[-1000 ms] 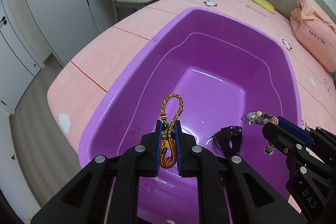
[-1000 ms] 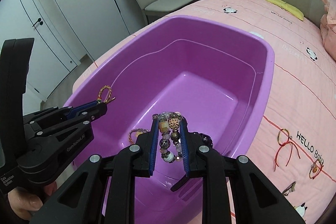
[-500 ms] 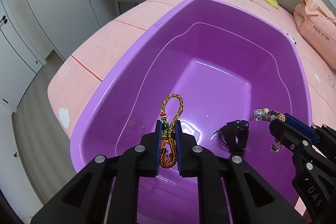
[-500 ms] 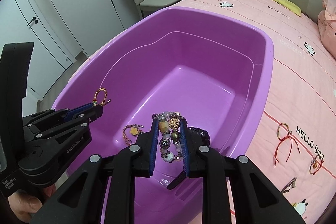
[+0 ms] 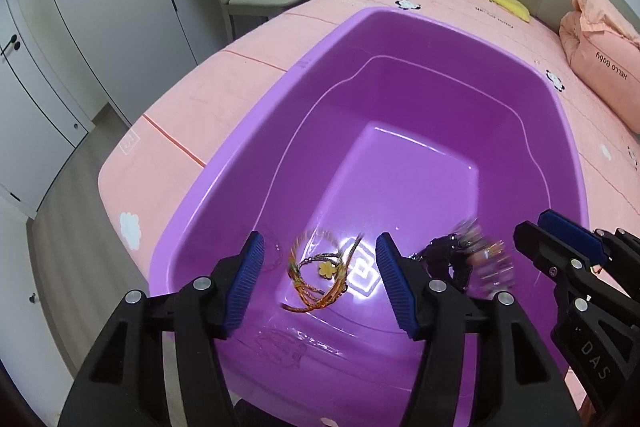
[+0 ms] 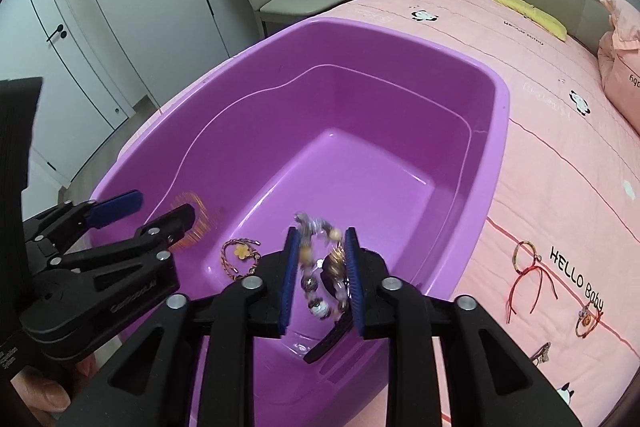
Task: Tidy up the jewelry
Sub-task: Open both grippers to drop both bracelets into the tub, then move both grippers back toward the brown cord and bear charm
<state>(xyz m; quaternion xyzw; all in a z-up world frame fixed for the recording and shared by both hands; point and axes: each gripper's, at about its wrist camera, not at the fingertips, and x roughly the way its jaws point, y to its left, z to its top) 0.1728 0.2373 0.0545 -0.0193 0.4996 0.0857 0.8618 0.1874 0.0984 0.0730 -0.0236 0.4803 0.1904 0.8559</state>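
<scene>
Above a purple tub [image 5: 256, 147] on a pink bed [image 6: 560, 131]: two hand-held grippers, both tilted down over the tub's near end.

Left gripper [image 5: 320, 279]: jaws just opened wide, blue pads well apart, nothing pressed between them. Orange braided cord bracelet [image 5: 316, 291], blurred, loose in the gap between the pads, clear of both, over the tub floor. Same bracelet an orange smear beside the left fingertip at 9 o'clock in the right wrist view.

Right gripper [image 6: 323, 279]: jaws just opened part way, pads narrowly apart. Beaded bracelet [image 6: 320, 267], blurred, still between the pads; contact with either pad impossible to tell. In the left wrist view, the same beads a streak at 3 o'clock, ahead of the right gripper's blue tip.

On the tub floor near its close end: a thin chain bracelet with a yellow flower charm [image 6: 240, 253], and a dark wristwatch [image 5: 444, 261] partly hidden behind the fingers.

Out on the bedspread at 4 o'clock in the right wrist view, beside "HELLO Baby" lettering: a red string bracelet [image 6: 528, 267] and smaller pieces, well apart from the tub.
</scene>
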